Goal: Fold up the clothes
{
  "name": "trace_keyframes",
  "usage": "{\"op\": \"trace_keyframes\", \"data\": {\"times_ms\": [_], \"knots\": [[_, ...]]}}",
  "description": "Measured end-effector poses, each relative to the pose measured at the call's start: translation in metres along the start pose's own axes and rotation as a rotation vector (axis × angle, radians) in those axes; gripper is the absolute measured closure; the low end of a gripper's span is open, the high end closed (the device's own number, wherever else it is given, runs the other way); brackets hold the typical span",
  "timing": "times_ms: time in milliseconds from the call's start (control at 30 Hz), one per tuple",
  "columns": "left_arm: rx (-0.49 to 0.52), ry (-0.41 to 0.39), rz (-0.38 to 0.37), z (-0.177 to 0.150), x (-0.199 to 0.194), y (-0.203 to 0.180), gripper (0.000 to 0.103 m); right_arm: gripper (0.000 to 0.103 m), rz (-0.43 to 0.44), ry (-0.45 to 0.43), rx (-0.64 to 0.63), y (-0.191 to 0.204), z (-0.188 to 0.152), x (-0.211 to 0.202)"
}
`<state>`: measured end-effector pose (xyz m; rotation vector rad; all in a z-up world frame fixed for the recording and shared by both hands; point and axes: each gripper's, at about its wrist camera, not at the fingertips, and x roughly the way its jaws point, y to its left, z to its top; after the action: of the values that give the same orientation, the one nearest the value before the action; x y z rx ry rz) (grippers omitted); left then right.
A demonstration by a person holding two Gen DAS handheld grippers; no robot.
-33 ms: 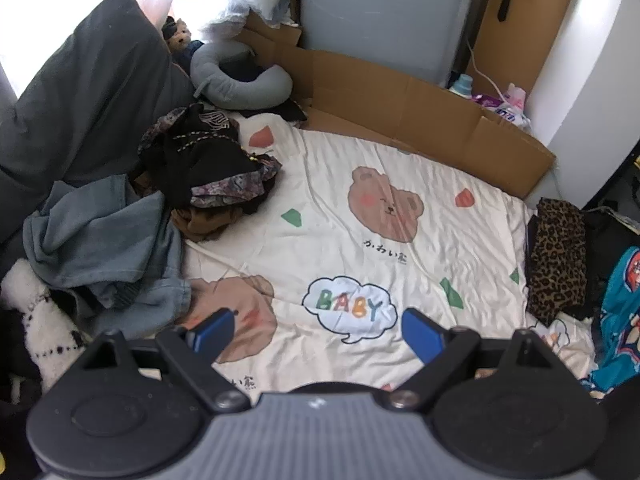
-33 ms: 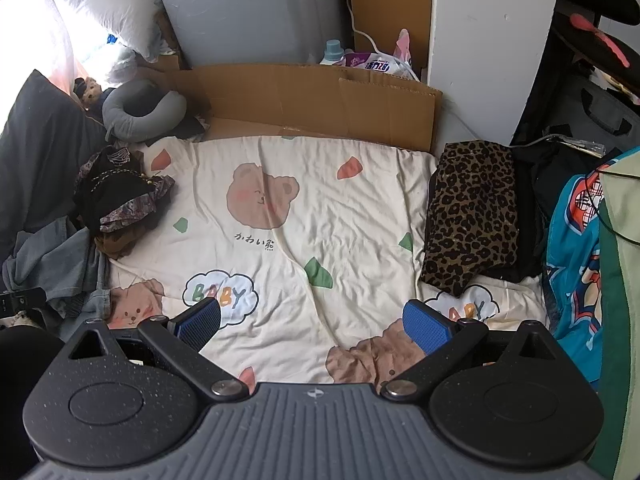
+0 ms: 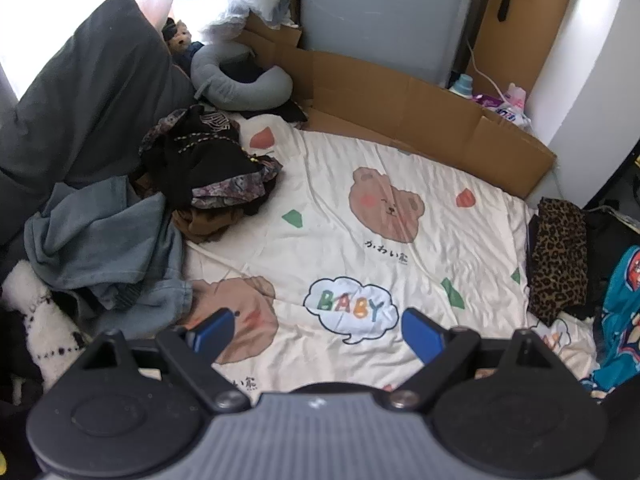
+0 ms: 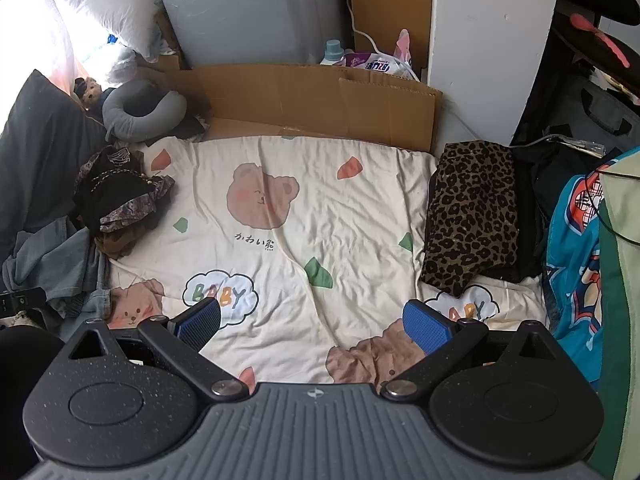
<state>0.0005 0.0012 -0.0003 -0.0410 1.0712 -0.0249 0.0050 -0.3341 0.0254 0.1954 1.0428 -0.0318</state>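
One leopard-print garment [image 4: 472,216] is seen folded at the right edge of the bed sheet [image 4: 340,216]. A messy pile of clothes [image 3: 132,216] is left unfolded at the left edge. Both the left hand-held gripper [image 3: 316,330] and right hand-held gripper [image 4: 314,322] are held wide apart, with nothing grasped.

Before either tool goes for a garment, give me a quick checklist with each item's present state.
1. Left tool open, nothing between its pads: ok.
2. Right tool open and empty: ok.
3. Bare stretch of the bear-print sheet for folding: ok.
4. Unfolded clothes within view: ok, denim garment and dark heap lie at the sheet's left.
5. Leopard-print piece already folded: ok, lies flat at the right.
6. Whether the heap's garments are tangled: cannot tell.
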Motion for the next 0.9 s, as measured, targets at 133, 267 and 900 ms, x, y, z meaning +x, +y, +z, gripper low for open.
{"op": "trace_keyframes", "data": {"times_ms": [133, 267, 900], "knots": [[0.009, -0.017, 0.011, 0.0, -0.003, 0.002, 0.011, 0.002, 0.001, -0.005, 0.0, 0.0, 0.0, 0.0], [0.009, -0.019, 0.009, 0.001, -0.003, 0.005, 0.011, 0.002, 0.001, -0.01, 0.0, -0.001, 0.0, 0.0], [-0.003, -0.05, 0.011, -0.002, -0.005, -0.001, 0.011, 0.002, 0.006, -0.028, 0.019, -0.005, 0.001, -0.006]]}}
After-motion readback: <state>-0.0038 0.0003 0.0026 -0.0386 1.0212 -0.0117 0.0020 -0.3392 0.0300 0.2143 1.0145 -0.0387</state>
